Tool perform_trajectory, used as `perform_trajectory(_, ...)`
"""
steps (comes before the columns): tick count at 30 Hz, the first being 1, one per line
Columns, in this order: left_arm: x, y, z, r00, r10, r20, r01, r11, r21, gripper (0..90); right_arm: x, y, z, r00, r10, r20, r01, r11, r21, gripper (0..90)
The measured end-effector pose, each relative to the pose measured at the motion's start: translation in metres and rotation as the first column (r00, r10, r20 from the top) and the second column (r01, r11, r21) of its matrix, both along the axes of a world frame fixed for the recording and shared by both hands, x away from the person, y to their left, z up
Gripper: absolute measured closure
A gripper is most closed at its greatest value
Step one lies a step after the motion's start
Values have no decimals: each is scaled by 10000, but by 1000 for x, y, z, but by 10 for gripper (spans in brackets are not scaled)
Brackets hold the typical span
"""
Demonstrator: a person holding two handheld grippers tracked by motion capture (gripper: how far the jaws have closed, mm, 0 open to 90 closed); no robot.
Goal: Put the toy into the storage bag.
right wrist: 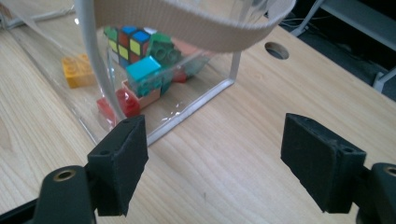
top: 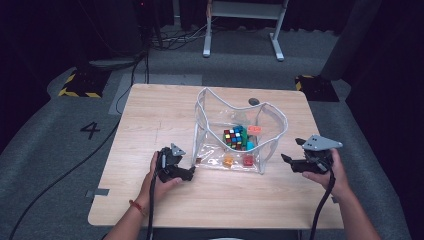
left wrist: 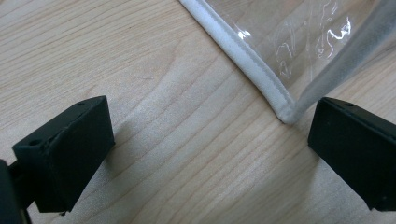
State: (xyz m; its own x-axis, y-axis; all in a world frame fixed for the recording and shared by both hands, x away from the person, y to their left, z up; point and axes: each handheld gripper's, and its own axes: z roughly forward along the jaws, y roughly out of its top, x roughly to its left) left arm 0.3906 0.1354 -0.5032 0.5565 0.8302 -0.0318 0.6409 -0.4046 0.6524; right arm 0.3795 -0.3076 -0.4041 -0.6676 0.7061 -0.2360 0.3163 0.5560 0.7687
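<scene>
I have the left claw spread wide just beside the near left corner of the clear plastic bag, which stands open mid-table holding a Rubik's cube and coloured toy bricks. My right claw is spread too, gripping nothing, near the bag's right side. The only writing I can read is a "4" on the floor.

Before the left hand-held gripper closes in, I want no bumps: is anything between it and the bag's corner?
Nothing visible: bare table lies between the open left hand-held gripper and the bag corner.
</scene>
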Motion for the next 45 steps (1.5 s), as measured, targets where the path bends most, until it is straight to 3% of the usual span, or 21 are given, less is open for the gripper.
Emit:
perform_trajectory(15, 0, 0, 0, 10000, 13, 2, -13, 10000, 19, 4, -8, -7, -35, 9982, -103, -592, 76, 9989, -468, 234)
perform_trajectory(39, 0, 0, 0, 10000, 8, -13, -8, 10000, 2, 5, -28, -40, -84, 9813, -761, -1770, 728, 9970, -250, 218)
perform_trajectory(45, 0, 0, 0, 10000, 41, 11, -41, 10000, 5, 5, -36, -52, -95, 9734, -1013, -2056, 1168, 9911, 647, 186)
